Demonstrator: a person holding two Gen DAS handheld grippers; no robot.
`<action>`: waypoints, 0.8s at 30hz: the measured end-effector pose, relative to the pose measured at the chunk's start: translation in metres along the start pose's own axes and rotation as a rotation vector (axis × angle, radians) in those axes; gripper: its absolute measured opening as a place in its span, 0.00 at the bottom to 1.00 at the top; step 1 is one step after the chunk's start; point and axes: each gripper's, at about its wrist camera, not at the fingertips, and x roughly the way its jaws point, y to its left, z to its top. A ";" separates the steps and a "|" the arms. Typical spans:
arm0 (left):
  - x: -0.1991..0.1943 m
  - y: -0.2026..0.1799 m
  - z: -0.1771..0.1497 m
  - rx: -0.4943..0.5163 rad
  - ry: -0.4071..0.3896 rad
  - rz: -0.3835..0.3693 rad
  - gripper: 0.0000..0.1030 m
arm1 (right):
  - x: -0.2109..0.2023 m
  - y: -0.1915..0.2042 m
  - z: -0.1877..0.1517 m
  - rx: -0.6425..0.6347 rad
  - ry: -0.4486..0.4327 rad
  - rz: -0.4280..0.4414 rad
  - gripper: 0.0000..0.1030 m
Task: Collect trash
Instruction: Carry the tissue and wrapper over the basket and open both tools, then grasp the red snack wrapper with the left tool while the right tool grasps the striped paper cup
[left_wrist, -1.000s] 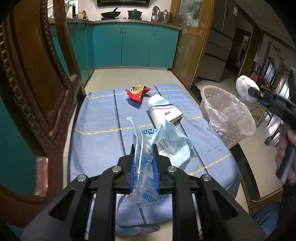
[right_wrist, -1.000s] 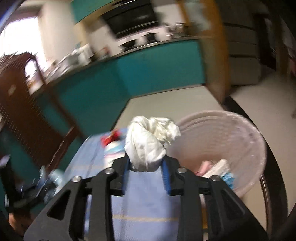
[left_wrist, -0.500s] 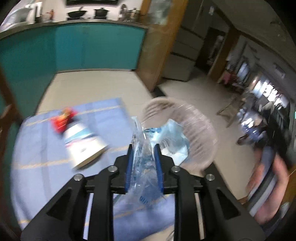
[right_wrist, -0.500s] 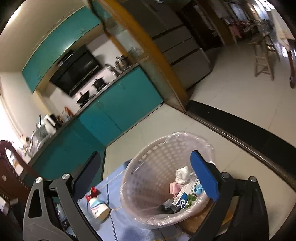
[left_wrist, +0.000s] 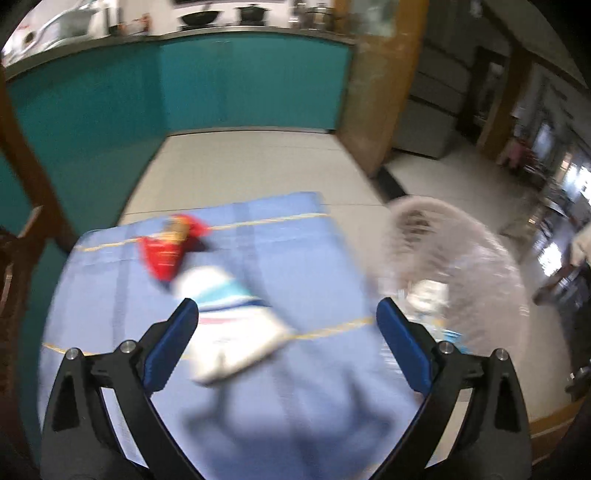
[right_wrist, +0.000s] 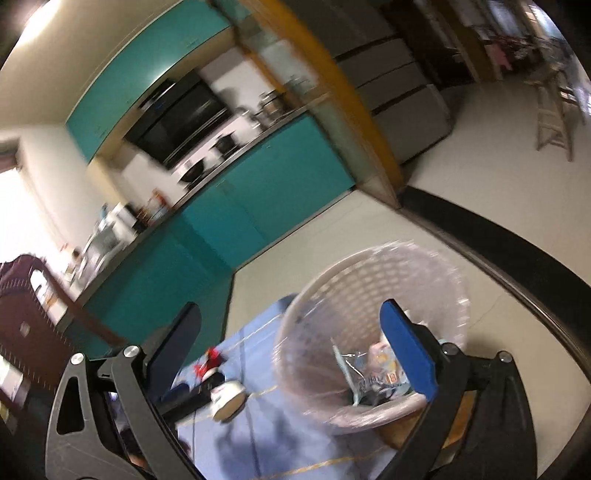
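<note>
My left gripper (left_wrist: 287, 334) is open and empty above the blue tablecloth (left_wrist: 306, 251). A red snack wrapper (left_wrist: 168, 249) and a white paper cup with teal stripes (left_wrist: 231, 321) lie on the cloth ahead of it. The lined white basket (left_wrist: 454, 258) stands at the right and holds trash. My right gripper (right_wrist: 290, 356) is open and empty over the basket's rim (right_wrist: 369, 254); clear plastic packaging (right_wrist: 369, 373) lies inside. The cup (right_wrist: 229, 397) and wrapper (right_wrist: 208, 362) show small at lower left.
Teal kitchen cabinets (left_wrist: 221, 81) stand across the tiled floor (left_wrist: 251, 166). A dark wooden chair (left_wrist: 22, 206) is at the left table edge. A wooden door frame (left_wrist: 376, 92) and a grey fridge (right_wrist: 402, 99) are at the right.
My left gripper swung to the basket, let go of the clear plastic packaging and now stands open over the table. My right gripper dropped the white tissue wad into the basket and stays open.
</note>
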 end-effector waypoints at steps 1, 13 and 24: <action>0.004 0.017 0.004 -0.012 -0.005 0.033 0.94 | 0.002 0.007 -0.004 -0.022 0.016 0.011 0.93; 0.103 0.058 0.057 0.137 0.158 0.213 0.92 | 0.062 0.064 -0.059 -0.243 0.308 0.052 0.92; 0.073 0.104 0.040 -0.003 0.132 0.090 0.12 | 0.115 0.100 -0.103 -0.430 0.442 0.057 0.92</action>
